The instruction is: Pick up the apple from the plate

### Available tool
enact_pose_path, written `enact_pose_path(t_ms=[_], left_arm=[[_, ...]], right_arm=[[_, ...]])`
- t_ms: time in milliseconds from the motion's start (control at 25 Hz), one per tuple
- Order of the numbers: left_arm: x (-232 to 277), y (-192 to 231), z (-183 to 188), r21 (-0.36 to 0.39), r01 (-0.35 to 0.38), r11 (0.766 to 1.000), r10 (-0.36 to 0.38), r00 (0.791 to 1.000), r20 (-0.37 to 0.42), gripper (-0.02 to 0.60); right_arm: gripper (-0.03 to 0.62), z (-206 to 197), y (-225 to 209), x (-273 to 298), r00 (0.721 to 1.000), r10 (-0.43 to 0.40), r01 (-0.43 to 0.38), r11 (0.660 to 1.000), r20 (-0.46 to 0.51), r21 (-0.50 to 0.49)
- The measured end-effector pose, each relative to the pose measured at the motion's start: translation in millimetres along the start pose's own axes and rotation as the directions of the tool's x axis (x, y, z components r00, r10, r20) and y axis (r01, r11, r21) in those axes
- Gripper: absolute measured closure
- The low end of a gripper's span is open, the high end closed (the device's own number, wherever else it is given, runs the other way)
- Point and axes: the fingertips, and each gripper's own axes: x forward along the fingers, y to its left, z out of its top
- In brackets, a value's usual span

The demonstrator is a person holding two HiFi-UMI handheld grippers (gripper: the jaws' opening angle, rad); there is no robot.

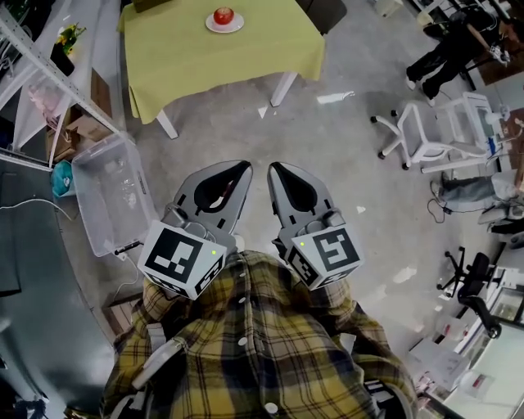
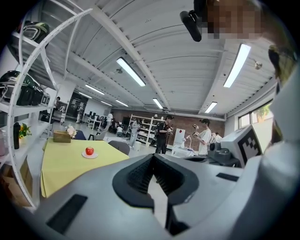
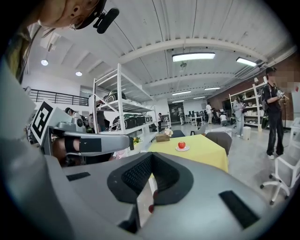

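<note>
Reckoning the apple (image 1: 223, 15) is firm, smooth, light — pinch across its middle, clear of the plate (image 1: 238, 27) — left gripper (image 1: 245, 168) and right gripper (image 1: 273, 168) both closed, empty.

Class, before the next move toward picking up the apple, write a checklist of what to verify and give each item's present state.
1. The apple sits on its white plate on the yellow-clothed table: ok.
2. The apple is within reach of either tool: not ok, the table stands far across the floor.
3. The left tool and the right tool are empty: ok.
4. Jaws open for a grasp: not ok, both are shut.
5. Path to the table free: ok, it seems; the clear plastic bin lies off to the left.
</note>
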Motion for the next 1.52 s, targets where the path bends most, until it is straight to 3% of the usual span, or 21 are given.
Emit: enact_pose_path(t_ms=[720,1160,1520], left_arm=[[84,152,49,0.015,0.06,0.998,-0.06,0.998,-0.017,0.575],[120,189,50,-0.012,0.066,0.998,-0.067,0.997,-0.049,0.575],[184,222,57,-0.03,0.021,0.999,-0.022,0.999,-0.04,0.575]], right_arm=[[0.597,41,-54,163,0.998,-0.067,0.067,0.997,-0.013,0.035],[0.597,47,-86,200,0.995,-0.092,0.093,0.994,-0.025,0.056],[0.597,57,-139,245,0.999,-0.038,0.04,0.998,-0.036,0.041]])
